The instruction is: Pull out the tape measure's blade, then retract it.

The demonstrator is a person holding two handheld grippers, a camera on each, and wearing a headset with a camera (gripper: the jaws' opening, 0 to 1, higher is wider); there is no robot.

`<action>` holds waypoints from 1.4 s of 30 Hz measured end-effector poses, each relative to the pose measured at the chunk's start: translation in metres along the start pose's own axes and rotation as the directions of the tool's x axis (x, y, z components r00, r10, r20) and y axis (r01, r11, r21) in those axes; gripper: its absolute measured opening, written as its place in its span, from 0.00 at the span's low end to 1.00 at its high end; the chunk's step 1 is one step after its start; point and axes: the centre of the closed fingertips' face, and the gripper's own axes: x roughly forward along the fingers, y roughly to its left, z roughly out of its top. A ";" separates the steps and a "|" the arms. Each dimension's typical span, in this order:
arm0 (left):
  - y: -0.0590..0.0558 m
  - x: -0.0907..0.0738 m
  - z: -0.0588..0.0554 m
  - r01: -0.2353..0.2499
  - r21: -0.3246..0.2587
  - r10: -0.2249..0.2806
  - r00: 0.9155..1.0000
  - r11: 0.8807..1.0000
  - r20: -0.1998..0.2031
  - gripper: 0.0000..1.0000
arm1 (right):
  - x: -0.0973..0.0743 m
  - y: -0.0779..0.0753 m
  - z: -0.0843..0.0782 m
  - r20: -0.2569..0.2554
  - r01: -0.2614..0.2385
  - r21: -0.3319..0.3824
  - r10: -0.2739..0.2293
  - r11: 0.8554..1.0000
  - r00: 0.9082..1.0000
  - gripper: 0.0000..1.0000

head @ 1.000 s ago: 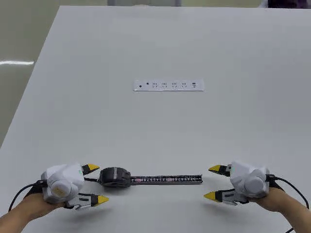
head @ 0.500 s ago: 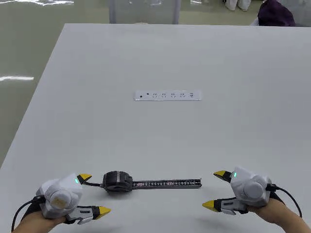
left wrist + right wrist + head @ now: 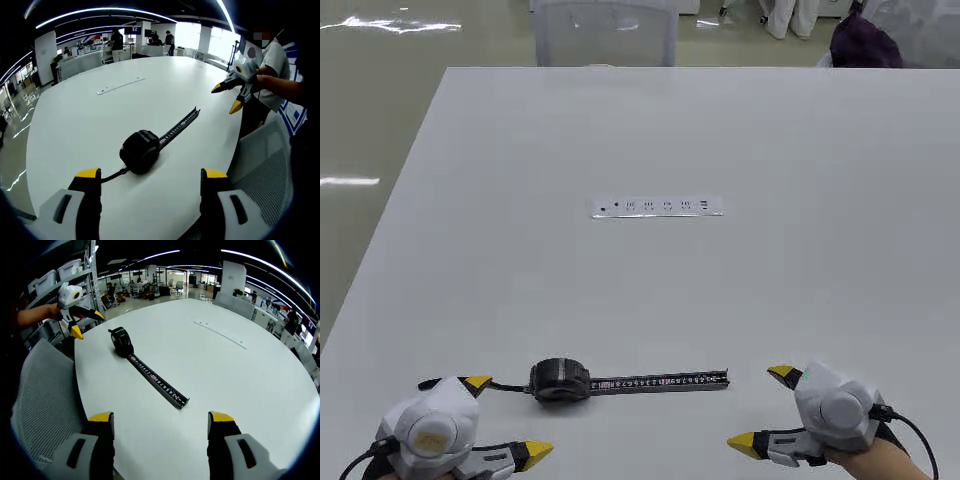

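A black tape measure (image 3: 559, 380) lies on the white table near its front edge, with its blade (image 3: 660, 381) drawn out to the right and lying flat. A short strap trails from the case to the left. My left gripper (image 3: 504, 417) is open, a little left of and nearer than the case (image 3: 140, 150), touching nothing. My right gripper (image 3: 761, 407) is open too, just right of and nearer than the blade tip (image 3: 181, 401). The case (image 3: 120, 339) lies farther off at the blade's other end. Both pairs of jaws hold nothing.
A white power strip (image 3: 657, 207) lies flat in the middle of the table (image 3: 720, 130). A grey chair back (image 3: 605, 33) stands beyond the far edge. A mesh chair (image 3: 42, 400) sits near the table's front edge.
Both grippers have drawn back toward the front edge, away from the tape measure. The tape measure and its extended blade lie as before. The head camera has tilted up.
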 end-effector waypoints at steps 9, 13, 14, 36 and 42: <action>-0.012 -0.007 0.000 -0.025 -0.049 0.026 0.999 0.998 0.025 0.89 | -0.009 0.017 0.013 0.045 0.038 0.064 -0.041 0.997 0.998 0.83; -0.018 -0.011 -0.002 -0.029 -0.061 0.031 0.999 0.998 0.031 0.90 | -0.014 0.024 0.018 0.061 0.054 0.082 -0.059 0.995 0.996 0.85; -0.018 -0.012 -0.001 -0.030 -0.062 0.032 0.999 0.998 0.035 0.90 | -0.016 0.025 0.020 0.068 0.062 0.082 -0.067 0.995 0.995 0.86; -0.019 -0.027 0.003 -0.130 -0.133 0.142 0.986 0.983 0.084 0.99 | -0.025 0.044 0.033 0.139 0.099 0.156 -0.121 0.983 0.983 0.97; -0.019 -0.027 0.003 -0.140 -0.148 0.154 0.984 0.979 0.092 0.99 | -0.025 0.048 0.037 0.153 0.099 0.169 -0.126 0.981 0.980 0.97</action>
